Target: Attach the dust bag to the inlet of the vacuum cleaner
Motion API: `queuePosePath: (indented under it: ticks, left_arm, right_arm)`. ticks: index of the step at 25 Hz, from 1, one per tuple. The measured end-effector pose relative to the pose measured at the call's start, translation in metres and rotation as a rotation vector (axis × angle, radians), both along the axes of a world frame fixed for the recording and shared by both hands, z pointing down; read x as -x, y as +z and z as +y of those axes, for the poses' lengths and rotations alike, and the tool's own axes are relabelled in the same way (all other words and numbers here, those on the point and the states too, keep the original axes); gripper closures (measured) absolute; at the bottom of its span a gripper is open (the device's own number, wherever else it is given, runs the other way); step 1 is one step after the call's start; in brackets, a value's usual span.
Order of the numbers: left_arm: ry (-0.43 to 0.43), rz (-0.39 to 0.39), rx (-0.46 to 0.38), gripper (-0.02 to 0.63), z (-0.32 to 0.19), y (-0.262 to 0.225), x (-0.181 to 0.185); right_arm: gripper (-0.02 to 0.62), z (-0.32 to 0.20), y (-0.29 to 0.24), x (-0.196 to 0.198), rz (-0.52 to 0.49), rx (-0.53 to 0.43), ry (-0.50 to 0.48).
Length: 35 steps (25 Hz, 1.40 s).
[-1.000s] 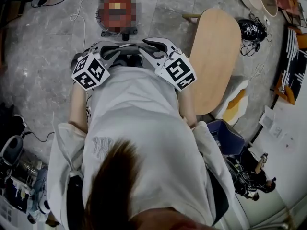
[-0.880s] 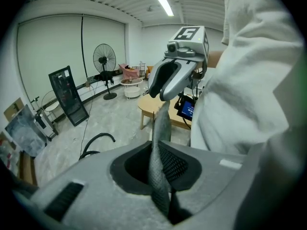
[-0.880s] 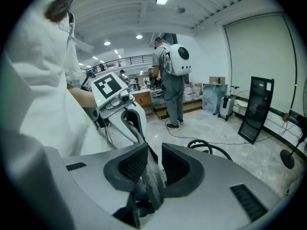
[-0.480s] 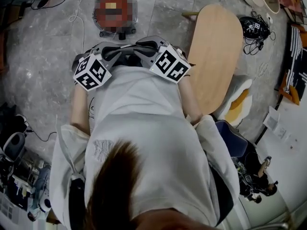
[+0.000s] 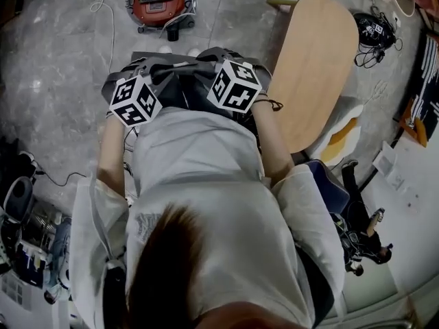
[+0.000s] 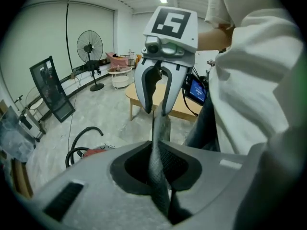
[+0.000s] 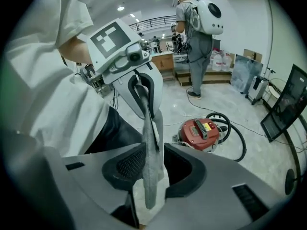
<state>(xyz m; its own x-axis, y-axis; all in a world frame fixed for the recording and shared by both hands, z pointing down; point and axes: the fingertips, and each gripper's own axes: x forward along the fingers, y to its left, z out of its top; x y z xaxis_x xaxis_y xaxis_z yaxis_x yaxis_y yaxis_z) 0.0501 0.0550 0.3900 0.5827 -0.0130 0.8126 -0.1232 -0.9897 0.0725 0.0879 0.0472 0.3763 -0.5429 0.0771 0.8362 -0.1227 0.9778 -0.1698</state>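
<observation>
Both grippers are meeting at the dust bag [image 6: 158, 176]: left gripper [image 6: 157, 145] fingers are pinching it, while right gripper [image 7: 153, 147] fingers, having just been opening wide, are straddling it. The right gripper view is showing the whole vacuum cleaner [image 7: 201, 133] beyond the bag; the left gripper view is showing mostly its hose [image 6: 81, 143].

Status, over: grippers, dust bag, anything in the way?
Left gripper shut on dust bag. Right gripper: jaws just opened further, bag edge between them. Bag not at vacuum cleaner; hose beside it.

White shirt [image 5: 199, 177], grey left gripper [image 7: 147, 114], right gripper [image 6: 156, 110]
</observation>
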Motion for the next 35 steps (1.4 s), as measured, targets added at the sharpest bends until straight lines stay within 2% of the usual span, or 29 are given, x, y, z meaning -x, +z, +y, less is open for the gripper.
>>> queuePosePath:
  ticks: [4, 7, 9, 12, 19, 22, 29, 35]
  left_arm:
    - [-0.002, -0.004, 0.021, 0.565, -0.005, 0.033, 0.007]
    - [0.005, 0.005, 0.041, 0.565, -0.008, 0.063, 0.01]
    - [0.019, 0.02, 0.062, 0.565, -0.008, 0.081, 0.009]
    - [0.03, 0.028, 0.089, 0.565, -0.011, 0.111, 0.009]
    - [-0.068, 0.018, 0.168, 0.565, -0.012, 0.192, 0.015]
    - [-0.095, 0.005, 0.201, 0.565, -0.013, 0.223, 0.024]
    - [-0.076, -0.006, 0.193, 0.565, -0.026, 0.279, 0.033]
    - [-0.074, -0.037, 0.181, 0.565, -0.034, 0.328, 0.042]
  right_arm:
    - [0.522, -0.003, 0.035, 0.009, 0.012, 0.05, -0.019]
    - [0.522, -0.008, 0.066, 0.012, 0.065, 0.071, -0.031]
    - [0.5, -0.006, 0.086, 0.013, 0.113, 0.085, -0.058]
    - [0.534, -0.008, 0.118, 0.016, 0.15, 0.107, -0.081]
    - [0.541, -0.016, 0.196, 0.02, 0.172, 0.179, 0.031]
    - [0.54, -0.019, 0.225, 0.028, 0.187, 0.219, 0.05]
    - [0.531, -0.03, 0.28, 0.036, 0.19, 0.266, 0.129]
    - [0.54, -0.034, 0.331, 0.044, 0.206, 0.221, 0.179]
